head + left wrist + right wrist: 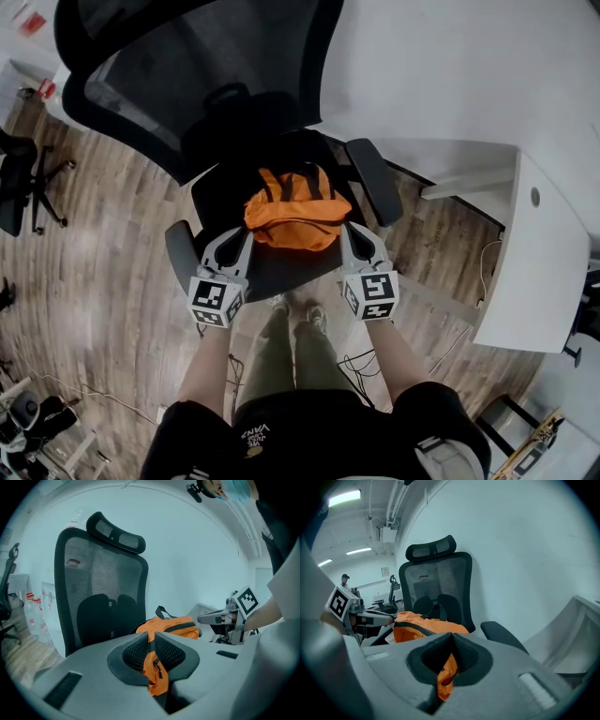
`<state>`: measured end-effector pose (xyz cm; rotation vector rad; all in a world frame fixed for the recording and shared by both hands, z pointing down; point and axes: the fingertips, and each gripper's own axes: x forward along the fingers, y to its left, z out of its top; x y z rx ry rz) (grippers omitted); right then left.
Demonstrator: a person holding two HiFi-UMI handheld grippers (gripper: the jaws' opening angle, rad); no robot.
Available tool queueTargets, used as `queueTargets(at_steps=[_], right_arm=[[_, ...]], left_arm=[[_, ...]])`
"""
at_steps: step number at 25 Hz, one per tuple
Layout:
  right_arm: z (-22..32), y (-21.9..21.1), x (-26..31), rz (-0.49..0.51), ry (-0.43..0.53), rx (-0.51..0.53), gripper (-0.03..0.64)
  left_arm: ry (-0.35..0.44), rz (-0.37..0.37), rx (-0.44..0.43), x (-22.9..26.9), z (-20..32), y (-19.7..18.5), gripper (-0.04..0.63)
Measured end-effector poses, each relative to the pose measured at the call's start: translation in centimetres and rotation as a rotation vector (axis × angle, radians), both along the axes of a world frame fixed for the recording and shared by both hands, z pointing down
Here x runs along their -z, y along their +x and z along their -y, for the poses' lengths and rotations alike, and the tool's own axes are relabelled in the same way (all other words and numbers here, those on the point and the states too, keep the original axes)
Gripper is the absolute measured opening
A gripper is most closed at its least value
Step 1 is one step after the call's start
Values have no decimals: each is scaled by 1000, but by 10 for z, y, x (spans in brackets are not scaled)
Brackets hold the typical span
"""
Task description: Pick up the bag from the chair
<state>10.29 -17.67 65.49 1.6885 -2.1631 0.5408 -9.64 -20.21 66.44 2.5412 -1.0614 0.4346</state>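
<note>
Slippage worries me most: my left tool (151,651) is nearly closed on a thin fold of the orange fabric bag with black straps (295,220), and my right tool (449,660) is clamped tight on another fold at the bag's other side. Each holds only a pinch of loose cloth, not a strap or handle. The bag sits over the seat of the black mesh-backed office chair (225,94), between its two padded black armrests (373,180); I cannot tell whether the seat carries its weight. My left pinch looks the looser of the two, with a small black zipper pull (157,667) hanging just below the pads. If the cloth creeps out there as I lift, the bag would swing down on the right hold and might drop onto the seat or the wooden floor (112,281). Uneven lifting could also drag a dangling strap against an armrest and snag it.
</note>
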Motion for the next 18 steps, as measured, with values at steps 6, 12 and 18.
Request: queueTargets(at_steps=[6, 12, 18], right_arm=[[1, 2, -9, 2, -19, -3, 0], [0, 1, -21, 37, -60, -10, 166], [0, -2, -41, 31, -116, 6, 321]], left_arm=[[-38, -4, 19, -14, 1, -3, 149], [-66, 2, 0, -28, 0, -2, 209], [-75, 7, -24, -38, 4, 9, 256]])
